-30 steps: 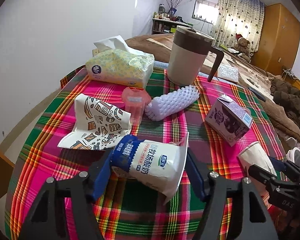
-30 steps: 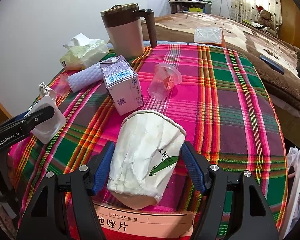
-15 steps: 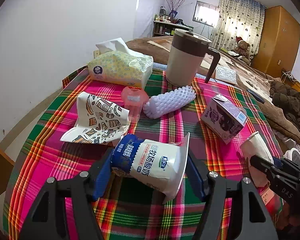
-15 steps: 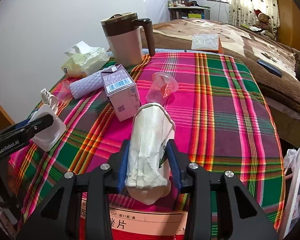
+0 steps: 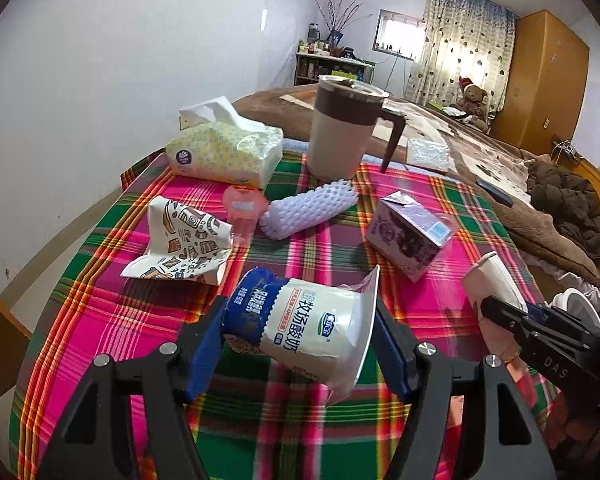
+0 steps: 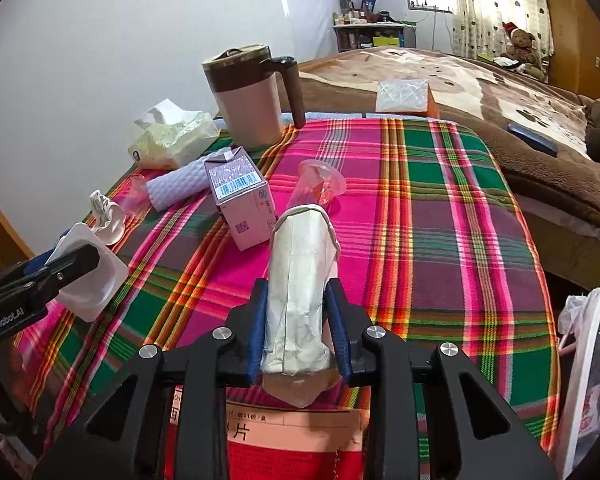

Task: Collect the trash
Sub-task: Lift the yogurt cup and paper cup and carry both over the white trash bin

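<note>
A white and blue yogurt cup (image 5: pixel 308 320) lies on its side between the blue pads of my left gripper (image 5: pixel 298 312), which is shut on it just above the plaid tablecloth (image 5: pixel 100 320). My right gripper (image 6: pixel 297 290) squeezes a white paper cup (image 6: pixel 300 248) flat, its jaws still closing on it. In the left wrist view that paper cup (image 5: pixel 492 280) and the right gripper (image 5: pixel 500 312) show at the right. On the cloth lie a purple milk carton (image 6: pixel 240 196), a clear plastic cup (image 6: pixel 320 184), a crumpled patterned paper cup (image 5: pixel 180 240) and a pink plastic cup (image 5: pixel 242 208).
A brown-lidded jug (image 5: pixel 344 132), a tissue pack (image 5: pixel 224 152) and a white bumpy roll (image 5: pixel 308 210) stand at the table's far side. A red and pink box (image 6: pixel 292 436) lies under my right gripper. A white bag (image 6: pixel 592 360) hangs off the table's right edge. A bed lies beyond.
My right jaws have closed from wide apart onto the paper cup and crushed it narrow. My left gripper has drawn back a little with the yogurt cup still in it.
</note>
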`<state>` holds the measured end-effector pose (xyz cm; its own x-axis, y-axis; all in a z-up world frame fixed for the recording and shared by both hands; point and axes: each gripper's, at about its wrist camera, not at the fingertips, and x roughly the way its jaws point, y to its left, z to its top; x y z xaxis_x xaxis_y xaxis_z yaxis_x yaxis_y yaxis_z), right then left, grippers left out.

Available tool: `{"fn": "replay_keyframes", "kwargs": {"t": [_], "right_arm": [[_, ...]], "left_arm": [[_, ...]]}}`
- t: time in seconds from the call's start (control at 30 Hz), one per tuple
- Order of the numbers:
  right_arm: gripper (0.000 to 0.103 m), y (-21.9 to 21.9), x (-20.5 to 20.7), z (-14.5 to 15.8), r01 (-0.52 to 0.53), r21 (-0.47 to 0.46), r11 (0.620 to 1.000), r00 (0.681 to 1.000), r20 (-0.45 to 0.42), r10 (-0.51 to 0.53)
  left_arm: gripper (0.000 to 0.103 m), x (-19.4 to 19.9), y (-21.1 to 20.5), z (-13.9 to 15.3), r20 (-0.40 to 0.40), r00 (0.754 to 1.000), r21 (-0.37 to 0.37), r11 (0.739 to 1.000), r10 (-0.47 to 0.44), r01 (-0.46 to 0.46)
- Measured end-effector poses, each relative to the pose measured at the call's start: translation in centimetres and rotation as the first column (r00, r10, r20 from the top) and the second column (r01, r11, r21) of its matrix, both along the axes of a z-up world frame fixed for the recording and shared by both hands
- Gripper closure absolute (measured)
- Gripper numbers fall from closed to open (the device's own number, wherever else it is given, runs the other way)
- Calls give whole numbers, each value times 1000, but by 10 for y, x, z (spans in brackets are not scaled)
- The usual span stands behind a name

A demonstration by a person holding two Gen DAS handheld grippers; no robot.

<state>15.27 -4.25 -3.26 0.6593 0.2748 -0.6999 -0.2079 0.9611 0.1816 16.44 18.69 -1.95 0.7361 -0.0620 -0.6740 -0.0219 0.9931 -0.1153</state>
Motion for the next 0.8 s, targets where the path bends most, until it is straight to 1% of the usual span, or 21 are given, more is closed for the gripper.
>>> {"fn": "replay_keyframes", "kwargs": {"t": [0.4, 0.8], "right_arm": [[73, -24, -18, 24, 28, 29, 999, 998, 60, -30], [73, -65, -41, 42, 90, 52, 995, 990, 107, -95]], "left_arm": [[33, -23, -31, 24, 46, 998, 13, 999, -41, 40], [33, -43, -75, 45, 89, 989, 27, 992, -122, 120]]}}
